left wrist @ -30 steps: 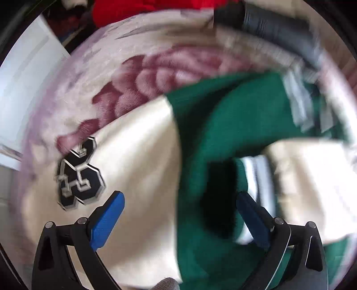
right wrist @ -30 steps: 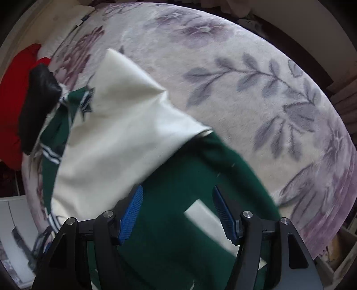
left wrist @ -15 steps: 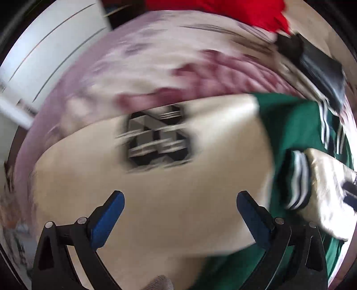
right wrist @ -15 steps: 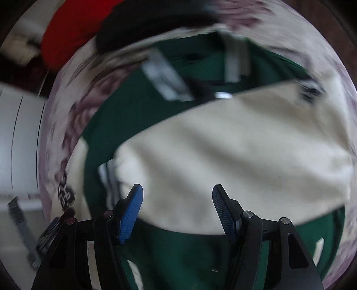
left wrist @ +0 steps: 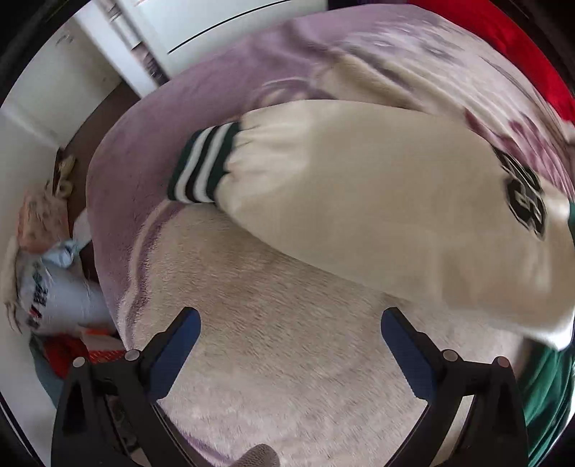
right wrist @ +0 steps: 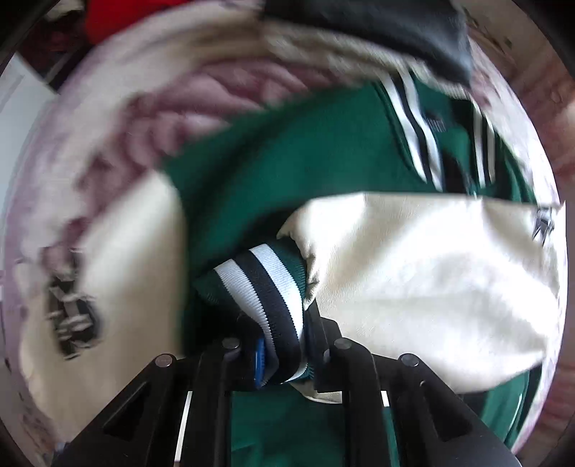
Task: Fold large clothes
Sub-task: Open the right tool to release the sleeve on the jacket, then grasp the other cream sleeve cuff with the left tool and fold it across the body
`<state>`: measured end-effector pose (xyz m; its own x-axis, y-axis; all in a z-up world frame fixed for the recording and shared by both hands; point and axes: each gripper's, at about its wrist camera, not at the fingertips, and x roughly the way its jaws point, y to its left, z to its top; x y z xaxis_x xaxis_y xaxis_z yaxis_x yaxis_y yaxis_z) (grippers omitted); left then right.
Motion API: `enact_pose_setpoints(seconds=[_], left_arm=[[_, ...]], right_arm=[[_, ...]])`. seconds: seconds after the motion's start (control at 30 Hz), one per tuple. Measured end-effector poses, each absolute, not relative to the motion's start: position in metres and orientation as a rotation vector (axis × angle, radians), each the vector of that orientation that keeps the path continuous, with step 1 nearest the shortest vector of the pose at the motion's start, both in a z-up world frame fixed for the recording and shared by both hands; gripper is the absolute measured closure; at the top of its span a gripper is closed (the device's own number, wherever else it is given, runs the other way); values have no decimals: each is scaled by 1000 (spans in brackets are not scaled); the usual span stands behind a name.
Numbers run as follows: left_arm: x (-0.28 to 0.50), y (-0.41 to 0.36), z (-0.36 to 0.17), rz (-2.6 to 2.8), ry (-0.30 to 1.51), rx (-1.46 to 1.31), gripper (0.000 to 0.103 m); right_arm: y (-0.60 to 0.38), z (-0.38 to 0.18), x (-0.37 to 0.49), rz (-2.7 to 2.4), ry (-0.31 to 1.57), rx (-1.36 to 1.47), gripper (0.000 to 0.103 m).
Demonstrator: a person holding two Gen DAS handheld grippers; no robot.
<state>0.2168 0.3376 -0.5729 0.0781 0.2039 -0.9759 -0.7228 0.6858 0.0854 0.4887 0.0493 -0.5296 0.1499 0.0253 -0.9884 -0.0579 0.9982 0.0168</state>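
Observation:
A green varsity jacket (right wrist: 305,151) with cream sleeves lies on a floral blanket (left wrist: 161,143). In the right wrist view my right gripper (right wrist: 287,359) points down and its jaws are closing on the striped cuff (right wrist: 262,283) of one cream sleeve (right wrist: 431,273), which sits pinched between the pads. In the left wrist view the other cream sleeve (left wrist: 359,179) lies stretched out flat, with its striped cuff (left wrist: 203,161) to the left and a black number patch (left wrist: 523,201) to the right. My left gripper (left wrist: 290,318) hangs open over bare blanket, below that sleeve, holding nothing.
A red garment (left wrist: 521,46) and a dark garment (right wrist: 377,25) lie beyond the jacket's collar. The blanket's edge drops off at the left, with a white cabinet (left wrist: 215,28) behind it and bags (left wrist: 46,287) on the floor below.
The right gripper swung over the jacket and closed on the striped cuff. The left gripper slid along the patched sleeve toward its cuff and now hovers off the sleeve, over blanket.

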Motion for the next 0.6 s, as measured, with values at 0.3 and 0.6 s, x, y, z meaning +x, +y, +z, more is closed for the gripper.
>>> enact_pose_setpoints(seconds=[0.3,0.6], left_arm=[[202,380,-588,699,1197,-924,1],[203,417,-619,733,916,-1306,25]], right_arm=[[41,-542,498,237,1525,106,47],[-79,-491,442,154,1427,268,7]])
